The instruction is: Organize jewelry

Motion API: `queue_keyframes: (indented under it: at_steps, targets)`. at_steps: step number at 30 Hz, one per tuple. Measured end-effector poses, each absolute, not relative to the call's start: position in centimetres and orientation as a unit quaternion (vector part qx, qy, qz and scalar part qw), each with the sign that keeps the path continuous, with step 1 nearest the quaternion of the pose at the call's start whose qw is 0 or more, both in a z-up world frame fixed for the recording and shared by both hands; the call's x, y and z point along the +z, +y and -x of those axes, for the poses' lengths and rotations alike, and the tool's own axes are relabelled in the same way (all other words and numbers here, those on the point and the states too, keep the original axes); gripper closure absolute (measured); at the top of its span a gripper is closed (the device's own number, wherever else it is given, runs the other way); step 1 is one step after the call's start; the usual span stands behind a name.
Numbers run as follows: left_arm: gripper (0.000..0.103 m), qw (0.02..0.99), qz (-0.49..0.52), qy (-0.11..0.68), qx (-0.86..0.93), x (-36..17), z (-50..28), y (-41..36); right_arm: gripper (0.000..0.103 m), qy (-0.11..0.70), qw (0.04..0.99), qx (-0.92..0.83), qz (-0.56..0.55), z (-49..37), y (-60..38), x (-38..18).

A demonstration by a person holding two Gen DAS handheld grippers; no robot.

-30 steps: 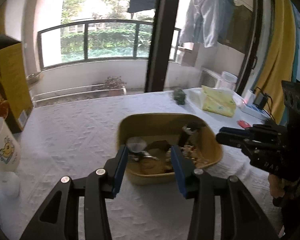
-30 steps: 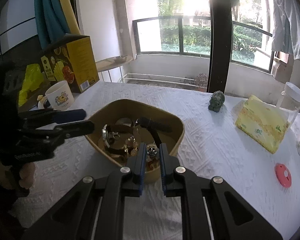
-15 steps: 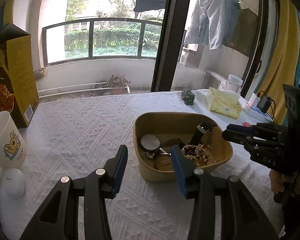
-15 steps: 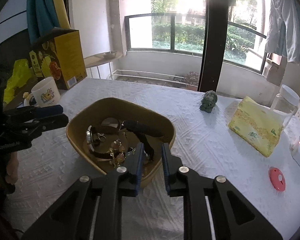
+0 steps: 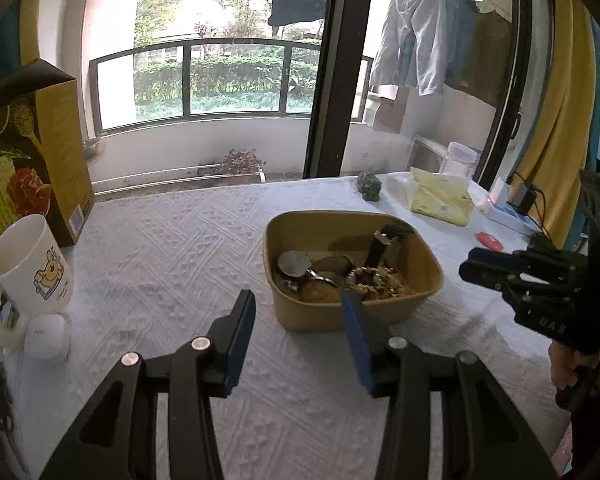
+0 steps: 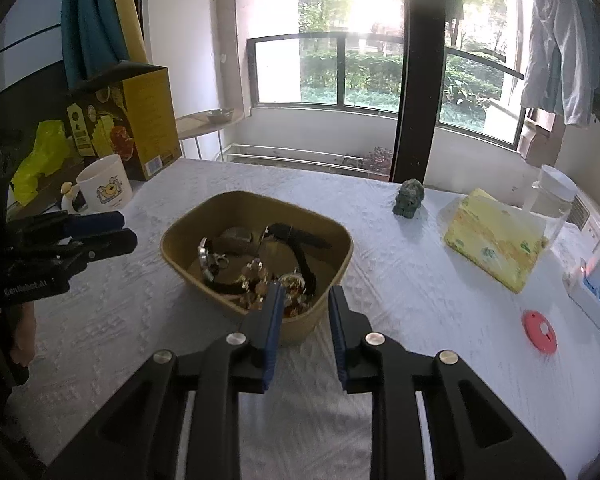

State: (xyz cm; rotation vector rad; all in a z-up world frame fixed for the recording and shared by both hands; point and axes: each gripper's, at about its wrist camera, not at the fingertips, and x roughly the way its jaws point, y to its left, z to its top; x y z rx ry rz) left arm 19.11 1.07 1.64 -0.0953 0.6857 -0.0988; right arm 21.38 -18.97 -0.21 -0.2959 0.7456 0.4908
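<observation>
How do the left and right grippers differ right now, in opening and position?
The left gripper has its fingers spread wide; the right gripper has a narrower gap. The left sits beside the bowl, short of its near wall; the right's fingers reach that bowl's rim. Both are empty with blue-padded fingers.

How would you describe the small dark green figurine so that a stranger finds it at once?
Start at the tan bowl of jewelry in the middle of the white tablecloth. Look past it toward the window: the figurine stands alone between the bowl and the yellow tissue pack. It is the only dark, lumpy stone-like carving there.
</observation>
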Motion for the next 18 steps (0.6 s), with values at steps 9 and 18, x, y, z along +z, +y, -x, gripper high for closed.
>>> queue_keyframes:
  at_steps: [9,18]
  targets:
    - [0.058,0.94,0.038,0.33,-0.071,3.0,-15.9,-0.9,0.081,0.356,0.895,0.231,0.135,-17.4,-20.5,0.7]
    - [0.058,0.946,0.027,0.312,-0.078,5.0,-13.5,-2.7,0.073,0.339,0.908,0.212,0.129,-14.0,-22.5,2.6]
